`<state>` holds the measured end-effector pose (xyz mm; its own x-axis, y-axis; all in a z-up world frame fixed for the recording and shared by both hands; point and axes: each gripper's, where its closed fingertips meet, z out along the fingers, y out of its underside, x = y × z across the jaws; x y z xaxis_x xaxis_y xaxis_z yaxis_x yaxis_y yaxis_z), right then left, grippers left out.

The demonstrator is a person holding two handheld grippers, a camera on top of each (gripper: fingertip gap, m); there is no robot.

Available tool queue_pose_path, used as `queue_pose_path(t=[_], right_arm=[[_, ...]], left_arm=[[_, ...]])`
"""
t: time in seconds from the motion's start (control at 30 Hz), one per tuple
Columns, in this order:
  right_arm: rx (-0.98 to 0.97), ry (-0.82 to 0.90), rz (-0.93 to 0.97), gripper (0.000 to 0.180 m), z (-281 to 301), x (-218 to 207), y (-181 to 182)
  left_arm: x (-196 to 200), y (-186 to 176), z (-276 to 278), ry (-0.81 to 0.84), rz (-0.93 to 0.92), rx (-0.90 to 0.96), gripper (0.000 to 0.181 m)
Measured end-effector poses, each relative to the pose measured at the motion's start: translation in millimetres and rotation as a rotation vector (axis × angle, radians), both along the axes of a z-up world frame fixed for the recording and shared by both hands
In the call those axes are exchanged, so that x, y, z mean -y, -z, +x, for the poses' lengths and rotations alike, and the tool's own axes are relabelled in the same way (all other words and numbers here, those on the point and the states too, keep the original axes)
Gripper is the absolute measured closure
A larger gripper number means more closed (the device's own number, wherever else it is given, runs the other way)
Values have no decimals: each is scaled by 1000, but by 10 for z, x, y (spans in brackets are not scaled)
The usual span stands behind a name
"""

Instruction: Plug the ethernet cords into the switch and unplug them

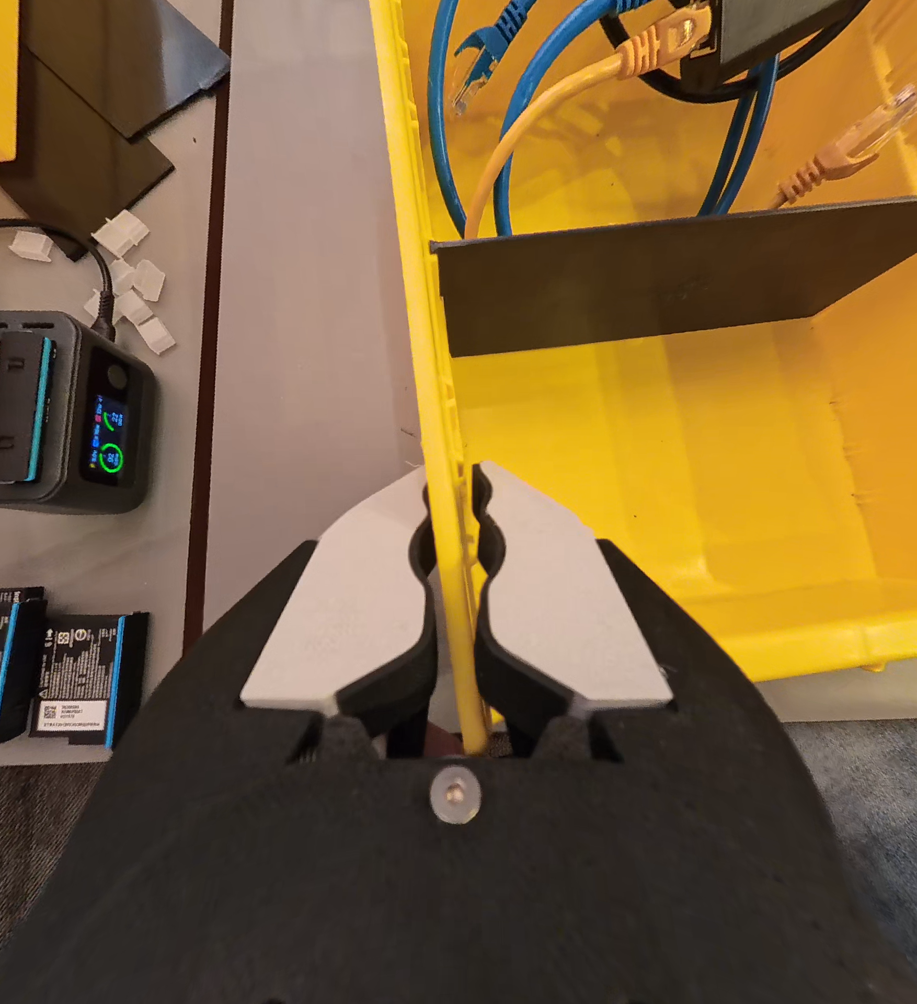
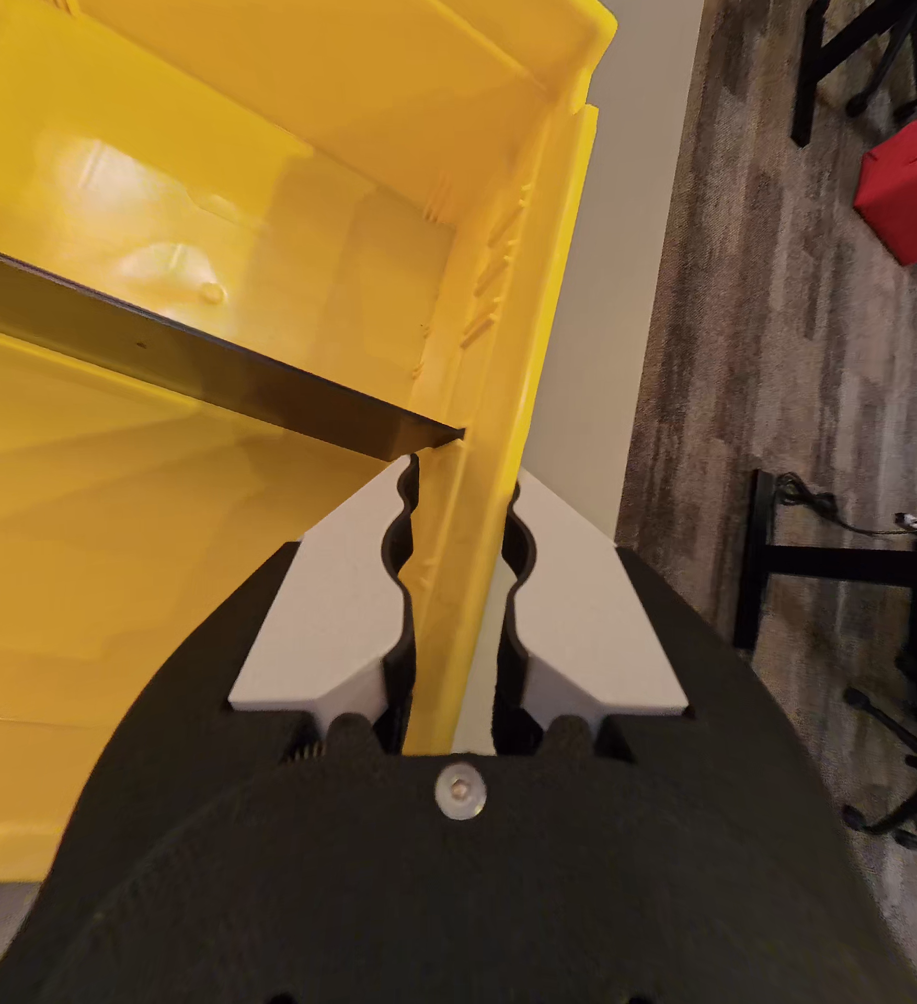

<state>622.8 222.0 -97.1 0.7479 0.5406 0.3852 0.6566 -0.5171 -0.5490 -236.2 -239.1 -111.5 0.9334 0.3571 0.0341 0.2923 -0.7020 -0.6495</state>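
Gripping yellow bin (image 1: 663, 489) walls: left tongs (image 1: 453, 489) clamped on left wall, right tongs (image 2: 464, 478) straddling right rim, contact unclear. Orange cord (image 1: 657, 46) plugged into switch (image 1: 771, 27)

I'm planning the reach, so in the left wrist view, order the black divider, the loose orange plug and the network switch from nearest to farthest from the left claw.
1. Black divider, across the yellow bin just ahead of the left claw.
2. Loose orange plug, beyond the divider, right side.
3. Network switch, top right corner, farthest.
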Motion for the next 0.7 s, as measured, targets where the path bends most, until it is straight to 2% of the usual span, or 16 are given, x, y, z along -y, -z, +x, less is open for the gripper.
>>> queue_pose_path(t=[0.03,0.23,0.37,0.53,0.7], right_arm=[[16,-3,11,151,1,-4,-10],[85,3,153,137,2,-49,-297],[108,-16,290,135,-159,16,-703],[-15,-162,346,142,-870,311,-1085],[-92,-345,346,141,-1704,632,-1154]], left_arm=[[-10,-20,-2,-1,11,1,166],[-28,-204,-54,-2,45,-75,140],[-35,-552,-135,1,63,-257,131],[-329,-1115,-11,123,102,-498,130],[-854,-1327,248,332,97,-635,129]])
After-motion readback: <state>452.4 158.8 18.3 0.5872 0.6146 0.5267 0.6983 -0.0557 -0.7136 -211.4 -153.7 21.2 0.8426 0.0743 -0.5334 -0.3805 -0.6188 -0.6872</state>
